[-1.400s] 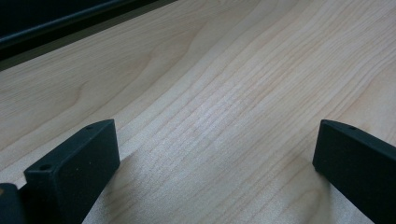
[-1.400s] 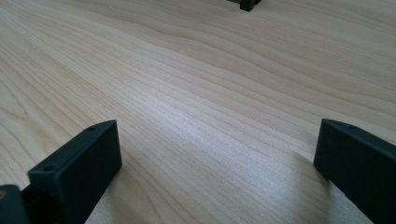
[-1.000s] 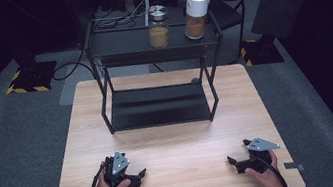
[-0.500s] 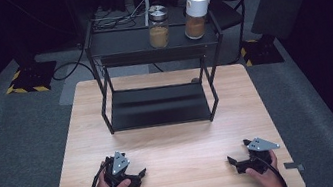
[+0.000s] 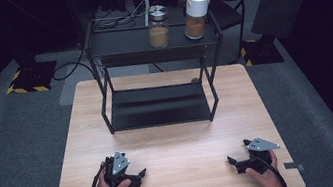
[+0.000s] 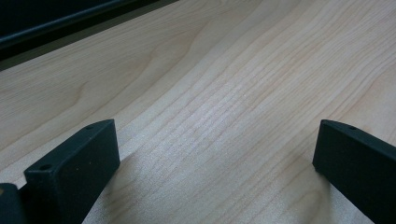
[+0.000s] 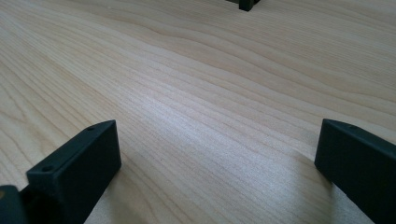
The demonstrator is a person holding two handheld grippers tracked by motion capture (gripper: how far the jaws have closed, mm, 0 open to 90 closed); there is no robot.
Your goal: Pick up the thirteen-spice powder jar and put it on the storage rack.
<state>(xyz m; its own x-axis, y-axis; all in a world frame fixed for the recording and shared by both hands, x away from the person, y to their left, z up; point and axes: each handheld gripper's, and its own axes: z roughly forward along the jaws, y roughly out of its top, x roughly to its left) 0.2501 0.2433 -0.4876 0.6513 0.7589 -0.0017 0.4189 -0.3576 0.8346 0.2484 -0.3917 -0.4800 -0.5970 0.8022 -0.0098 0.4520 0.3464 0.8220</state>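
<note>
Both grippers rest on the pale wooden table (image 5: 173,148) near its front edge, the left gripper (image 5: 139,174) and right gripper (image 5: 232,162) with jaws spread wide, holding nothing. Nothing seems begun. The nearest things, a silver-lidded glass jar of brown powder (image 5: 158,27) and a white-capped jar (image 5: 195,14), stand on the black metal rack's (image 5: 156,106) top shelf, so the next move likely calls for a long forward reach.

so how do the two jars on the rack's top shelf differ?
The left jar has a flat metallic lid; the right jar has a tall white cap. With that cap, the right jar stands taller than the left jar. The left jar's contents look lighter tan; the right jar's look darker brown. Both stand upright on the top shelf of the black rack, apart from each other, far from both tools.
</note>
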